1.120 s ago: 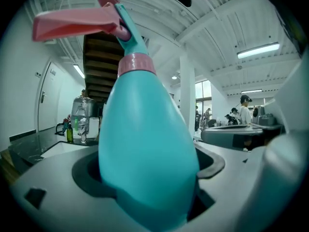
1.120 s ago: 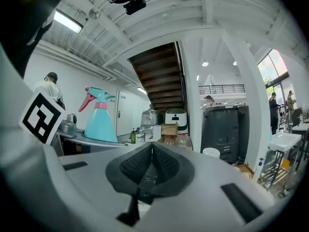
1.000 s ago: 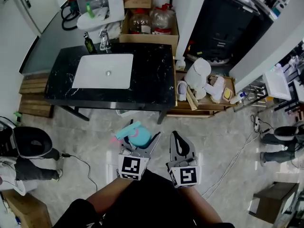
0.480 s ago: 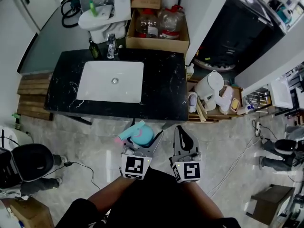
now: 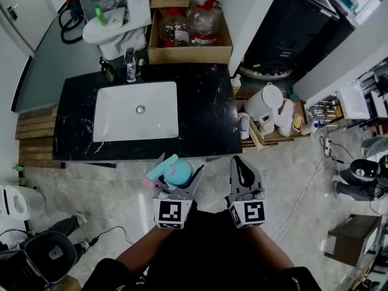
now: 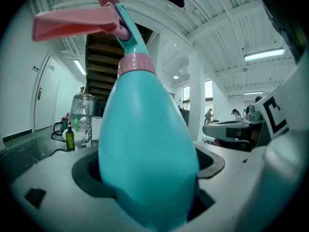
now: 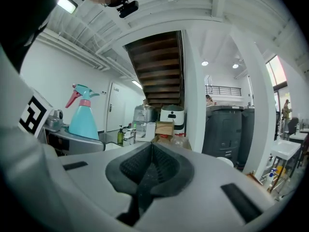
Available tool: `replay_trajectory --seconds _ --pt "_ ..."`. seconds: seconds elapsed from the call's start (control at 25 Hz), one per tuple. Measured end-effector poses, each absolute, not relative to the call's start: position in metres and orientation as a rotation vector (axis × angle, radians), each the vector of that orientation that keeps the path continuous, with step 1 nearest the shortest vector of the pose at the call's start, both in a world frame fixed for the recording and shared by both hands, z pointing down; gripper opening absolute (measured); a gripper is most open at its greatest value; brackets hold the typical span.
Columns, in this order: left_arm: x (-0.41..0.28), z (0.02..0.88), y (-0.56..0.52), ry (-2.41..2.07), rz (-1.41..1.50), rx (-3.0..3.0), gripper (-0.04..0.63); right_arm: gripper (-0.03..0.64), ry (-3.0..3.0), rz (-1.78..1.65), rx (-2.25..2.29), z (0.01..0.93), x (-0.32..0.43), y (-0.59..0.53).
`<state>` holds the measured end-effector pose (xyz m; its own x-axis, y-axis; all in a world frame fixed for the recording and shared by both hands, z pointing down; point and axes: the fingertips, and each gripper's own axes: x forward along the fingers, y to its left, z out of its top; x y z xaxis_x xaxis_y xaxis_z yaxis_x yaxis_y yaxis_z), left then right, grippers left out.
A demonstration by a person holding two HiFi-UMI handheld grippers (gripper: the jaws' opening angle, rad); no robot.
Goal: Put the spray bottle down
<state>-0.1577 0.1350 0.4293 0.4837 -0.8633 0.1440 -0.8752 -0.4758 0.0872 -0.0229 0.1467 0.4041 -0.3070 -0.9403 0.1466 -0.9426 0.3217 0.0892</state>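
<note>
Black marble countertop (image 5: 209,117): white sink basin (image 5: 136,111) set in left of centre, chrome faucet (image 5: 130,65) at the back edge behind it, dark green bottle (image 5: 108,71) just left of the faucet. Right half bare. Pale tiled floor (image 5: 109,190) carries the counter, a cardboard box (image 5: 189,53) behind its back edge, wooden slats (image 5: 33,139) off its left end.

Spray bottle (image 5: 180,172): teal, pear-shaped body, wide at the base and narrowing to a pink collar (image 6: 136,64). Above the collar sits a teal spray head with a pink trigger (image 6: 72,21). The bottle stands upright, the spray head pointing to the left. Its lower body is clamped between the jaws of the left gripper (image 5: 179,177). It is carried in the air above the floor, just on the near side of the black counter (image 5: 206,120), not set down.
</note>
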Motion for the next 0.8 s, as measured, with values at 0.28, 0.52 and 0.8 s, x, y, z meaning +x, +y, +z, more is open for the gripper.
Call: replay_trajectory --seconds 0.28,0.52,0.8 --pt "-0.155 0.440 0.120 -1.428 0.145 2.623 0.456 0.017 -2.323 0.040 1.807 0.411 -0.004 0.139" --pt "-0.153 0.440 0.110 -1.437 0.159 2.620 0.456 0.017 -2.353 0.042 1.794 0.408 -0.012 0.130" --pt "-0.158 0.440 0.099 -1.496 0.195 2.595 0.456 0.017 -2.433 0.054 1.737 0.410 -0.023 0.111"
